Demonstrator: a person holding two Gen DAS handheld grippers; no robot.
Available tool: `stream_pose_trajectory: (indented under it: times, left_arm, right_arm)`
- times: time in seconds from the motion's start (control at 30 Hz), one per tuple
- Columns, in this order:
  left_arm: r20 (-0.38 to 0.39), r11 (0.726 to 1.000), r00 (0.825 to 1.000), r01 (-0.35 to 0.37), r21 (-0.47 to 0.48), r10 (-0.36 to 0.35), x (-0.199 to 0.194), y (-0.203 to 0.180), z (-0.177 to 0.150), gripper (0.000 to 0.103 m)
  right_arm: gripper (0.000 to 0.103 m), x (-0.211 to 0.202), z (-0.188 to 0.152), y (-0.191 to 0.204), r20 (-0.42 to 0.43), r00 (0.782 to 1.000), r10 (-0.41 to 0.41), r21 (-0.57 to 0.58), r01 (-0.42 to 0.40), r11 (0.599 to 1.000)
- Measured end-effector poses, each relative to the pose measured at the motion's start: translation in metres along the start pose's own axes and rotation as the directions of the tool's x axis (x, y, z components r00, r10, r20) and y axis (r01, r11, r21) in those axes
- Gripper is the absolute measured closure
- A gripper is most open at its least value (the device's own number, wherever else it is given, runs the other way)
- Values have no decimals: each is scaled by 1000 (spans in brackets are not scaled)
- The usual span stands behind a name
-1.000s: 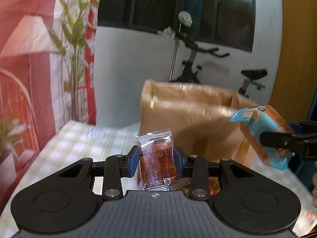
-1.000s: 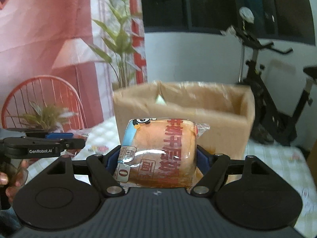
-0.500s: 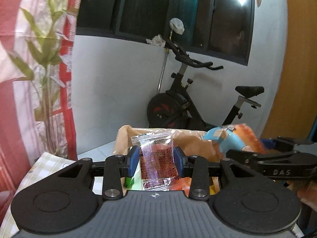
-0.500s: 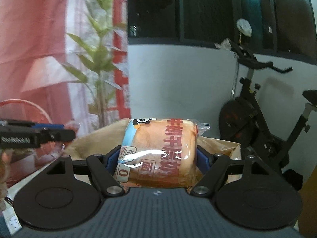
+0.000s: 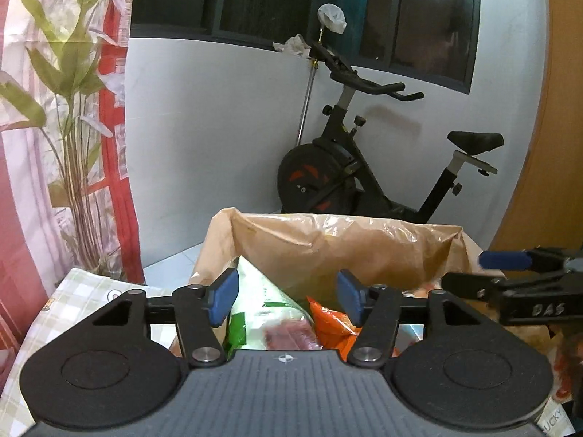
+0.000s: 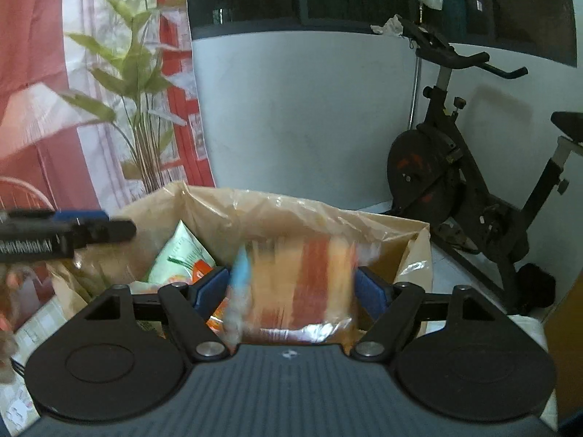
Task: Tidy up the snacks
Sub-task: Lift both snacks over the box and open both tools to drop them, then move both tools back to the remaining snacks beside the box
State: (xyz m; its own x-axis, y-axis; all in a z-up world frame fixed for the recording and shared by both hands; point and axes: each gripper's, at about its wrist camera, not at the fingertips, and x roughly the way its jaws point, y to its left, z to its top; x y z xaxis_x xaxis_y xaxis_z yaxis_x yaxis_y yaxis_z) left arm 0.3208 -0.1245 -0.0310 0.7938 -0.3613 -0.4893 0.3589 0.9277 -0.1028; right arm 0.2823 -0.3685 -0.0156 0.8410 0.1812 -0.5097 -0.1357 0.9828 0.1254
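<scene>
Over the open brown paper-and-plastic-lined box (image 5: 328,240), our landmark, both tools are letting go. The left gripper (image 5: 286,293) pinched a small clear sachet with red contents a second ago; now its blue pads (image 5: 222,291) are spreading with nothing between them, and that small sachet (image 5: 288,335) lies inside the box just below them, beside a pale green-and-white pouch (image 5: 255,291) and an orange packet (image 5: 328,322). The right gripper (image 6: 291,287) is also opening: the orange bread-like pack with a blue end and red lettering (image 6: 291,284), clamped until half a second ago, is motion-blurred between the pads, apparently free of them and dropping into the box. We judge that two more snacks are thereby sorted, and that both hands are freed to fetch others. Legible writing is scarce: "DAS" on the right tool's arm in the left view, "GenRobot.AI" only partly readable on the left tool's arm in the right view, "LUCKY" at the left view's lower edge; the pack's red characters are too blurred to read.
</scene>
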Motion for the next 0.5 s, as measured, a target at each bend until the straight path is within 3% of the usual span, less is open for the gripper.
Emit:
stream_pose_trajectory:
  times: [0.5]
  left_arm:
    - [40,998,998,-44,-46,46,-79,17,-15,35]
  right_arm:
    - [18,-74,-12,33,53,997,53,-112,-47,993]
